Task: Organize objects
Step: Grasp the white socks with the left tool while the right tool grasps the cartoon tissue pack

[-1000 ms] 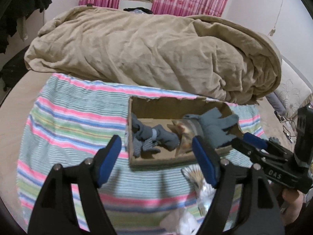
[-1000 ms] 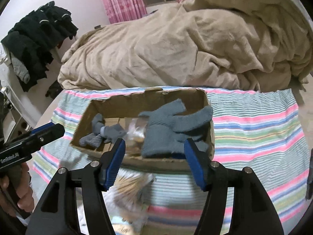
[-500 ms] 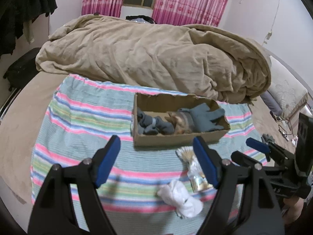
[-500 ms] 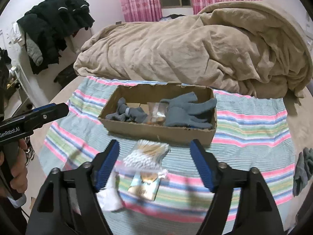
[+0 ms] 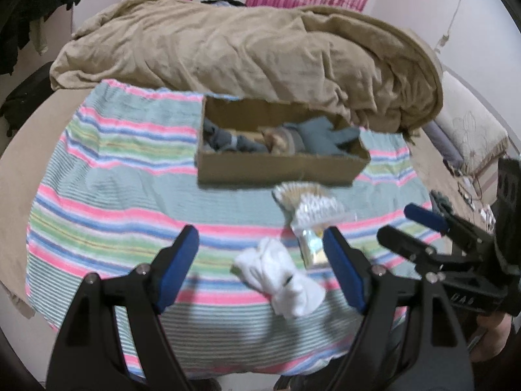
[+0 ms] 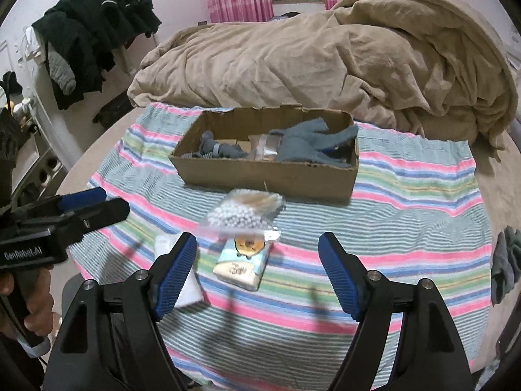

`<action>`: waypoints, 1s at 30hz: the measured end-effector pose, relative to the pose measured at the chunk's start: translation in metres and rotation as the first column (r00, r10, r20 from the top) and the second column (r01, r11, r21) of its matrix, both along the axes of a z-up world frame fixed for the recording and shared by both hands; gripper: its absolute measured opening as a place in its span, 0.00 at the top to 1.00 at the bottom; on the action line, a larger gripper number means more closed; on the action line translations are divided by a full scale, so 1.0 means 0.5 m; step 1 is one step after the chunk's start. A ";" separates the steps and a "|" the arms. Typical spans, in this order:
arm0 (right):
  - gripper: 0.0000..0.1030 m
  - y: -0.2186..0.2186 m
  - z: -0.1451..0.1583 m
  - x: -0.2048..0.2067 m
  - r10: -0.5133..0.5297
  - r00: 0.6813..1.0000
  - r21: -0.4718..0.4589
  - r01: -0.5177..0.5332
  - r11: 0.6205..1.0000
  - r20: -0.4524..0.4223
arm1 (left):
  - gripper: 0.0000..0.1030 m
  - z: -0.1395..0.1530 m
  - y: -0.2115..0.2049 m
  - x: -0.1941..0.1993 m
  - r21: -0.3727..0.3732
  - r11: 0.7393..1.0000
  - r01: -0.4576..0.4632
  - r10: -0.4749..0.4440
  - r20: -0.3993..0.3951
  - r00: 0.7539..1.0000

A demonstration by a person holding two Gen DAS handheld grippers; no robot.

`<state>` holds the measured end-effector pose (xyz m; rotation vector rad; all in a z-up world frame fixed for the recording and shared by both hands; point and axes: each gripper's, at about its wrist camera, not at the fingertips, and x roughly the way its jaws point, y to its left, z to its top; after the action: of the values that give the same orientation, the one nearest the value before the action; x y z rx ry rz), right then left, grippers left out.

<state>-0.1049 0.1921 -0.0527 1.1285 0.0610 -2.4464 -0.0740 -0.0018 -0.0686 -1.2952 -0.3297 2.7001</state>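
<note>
- Crinkly plastic cotton-swab bag (image 6: pixel 244 211) overlapped the tissue pack (image 6: pixel 242 262); gripping either might have dragged both.
- Left gripper (image 5: pixel 260 267) and right gripper (image 6: pixel 257 270) hung wide-jawed, empty.

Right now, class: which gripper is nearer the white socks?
Left. The left gripper frames the white socks between its open fingers; the right gripper is centred on the tissue pack beside them.

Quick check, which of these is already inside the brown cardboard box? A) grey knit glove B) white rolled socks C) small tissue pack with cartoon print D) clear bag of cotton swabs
A: the grey knit glove lies inside the brown cardboard box, while the clear bag of cotton swabs, small tissue pack with cartoon print and white rolled socks sit outside it on the striped blanket.
</note>
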 end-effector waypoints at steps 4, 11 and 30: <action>0.22 0.011 -0.015 0.003 -0.009 1.000 -0.006 0.009 1.000 0.016 | 0.22 -0.036 0.017 -0.001 0.001 1.000 0.014 -0.014 0.038 0.999; 0.22 0.021 -0.049 -0.006 -0.016 0.998 -0.012 0.017 1.000 0.052 | 0.22 -0.101 0.046 -0.011 -0.007 0.999 0.048 -0.047 0.098 0.994; 0.22 -0.017 -0.126 -0.062 -0.023 0.984 -0.064 0.035 0.997 0.176 | 0.50 -0.163 0.047 -0.007 0.038 0.992 0.118 -0.120 0.060 0.991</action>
<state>-0.1359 0.1837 -0.1159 1.3180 -0.0911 -2.3444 -0.0777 0.0217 -0.1503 -1.3460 -0.2938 2.5490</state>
